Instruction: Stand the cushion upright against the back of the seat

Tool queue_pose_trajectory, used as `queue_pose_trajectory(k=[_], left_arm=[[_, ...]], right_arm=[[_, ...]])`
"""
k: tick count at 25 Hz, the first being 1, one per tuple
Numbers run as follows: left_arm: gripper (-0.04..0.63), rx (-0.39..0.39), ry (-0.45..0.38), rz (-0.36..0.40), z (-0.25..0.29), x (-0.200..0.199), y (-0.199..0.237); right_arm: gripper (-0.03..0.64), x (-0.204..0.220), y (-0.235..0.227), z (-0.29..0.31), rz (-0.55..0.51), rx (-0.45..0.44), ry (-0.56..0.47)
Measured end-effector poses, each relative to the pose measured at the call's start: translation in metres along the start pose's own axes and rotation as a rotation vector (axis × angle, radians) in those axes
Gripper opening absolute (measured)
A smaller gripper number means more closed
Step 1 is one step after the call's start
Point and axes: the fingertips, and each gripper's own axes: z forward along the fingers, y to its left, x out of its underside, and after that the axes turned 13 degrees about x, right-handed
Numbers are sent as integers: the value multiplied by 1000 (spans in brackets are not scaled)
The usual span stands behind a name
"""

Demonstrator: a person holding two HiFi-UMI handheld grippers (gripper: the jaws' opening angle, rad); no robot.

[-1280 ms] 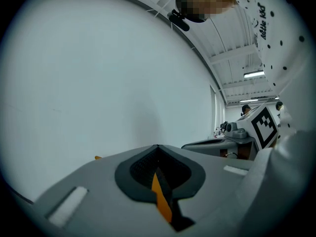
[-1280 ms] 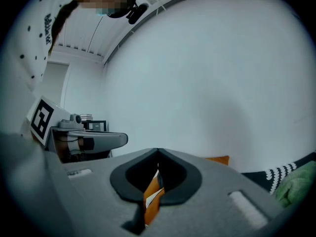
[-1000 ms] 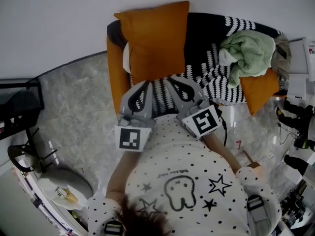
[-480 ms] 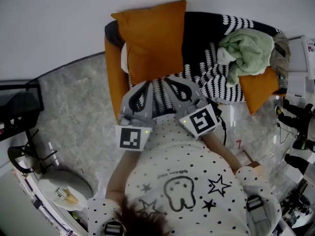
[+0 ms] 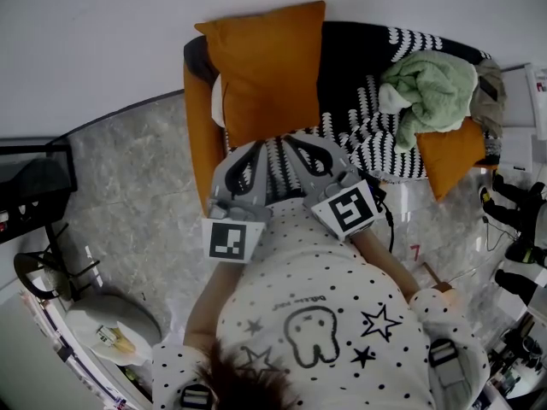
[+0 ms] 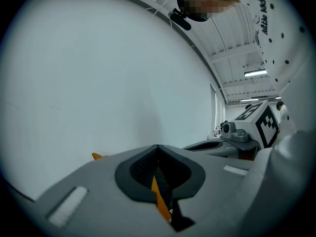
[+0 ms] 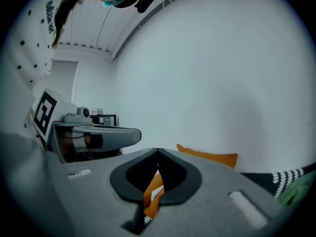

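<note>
Both claws are clenched, tips together. The grey left gripper [image 5: 254, 149] and grey right gripper [image 5: 297, 140] sit at the bottom edge of the square orange fabric cushion [image 5: 269, 67]. It stands upright against the back of the black-and-white patterned sofa [image 5: 359, 67]. Risk imo: back off with fabric snagged and it flops forward (looks soft). Can't tell if the orange sliver in each jaw gap is pinched. The grippers hide the cushion's base.

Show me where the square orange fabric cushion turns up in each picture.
Head view: the square orange fabric cushion is at upper centre.
Left gripper view: its corner tip shows at lower left.
Right gripper view: its top edge is lower right of centre.
Shared landmark: the plain pale wall behind it.
</note>
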Motion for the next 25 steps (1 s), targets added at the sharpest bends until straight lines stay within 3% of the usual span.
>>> queue_pose_trajectory(k=[25], left_arm=[[2, 2, 3, -14, 0, 1, 1]], right_arm=[[-2, 0, -5, -1, 18, 13, -6]])
